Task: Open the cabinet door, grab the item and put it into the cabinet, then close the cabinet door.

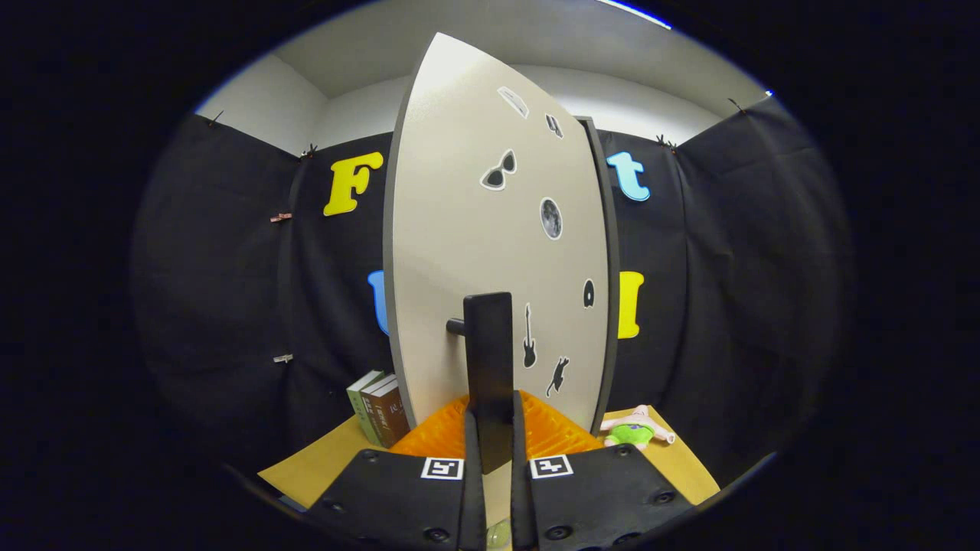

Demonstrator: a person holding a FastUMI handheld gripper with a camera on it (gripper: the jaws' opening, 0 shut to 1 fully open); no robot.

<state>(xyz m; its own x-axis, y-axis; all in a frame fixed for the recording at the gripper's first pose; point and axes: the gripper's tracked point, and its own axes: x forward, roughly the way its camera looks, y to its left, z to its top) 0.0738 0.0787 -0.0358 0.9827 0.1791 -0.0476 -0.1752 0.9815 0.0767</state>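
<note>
Black cloth hangs all around the booth, with a pale wall above it and a tan table below. On the table stands a cabinet, and its door is very close, tall and standing straight up, its long side running up and down. The door is pale with a dark edge and has small stickers on it: sunglasses, a moon, a guitar and a cat. A flat dark handle sticks out from the door on a short peg and also runs up and down. The gripper is nearly closed, and its two fingers squeeze the bottom of that handle from both sides. Just past the door, to the right, a small stuffed toy lies flat on the table, green in the middle with pink arms spread out. To the left, a few books stand together. The writing on their spines is too small to read.
</note>
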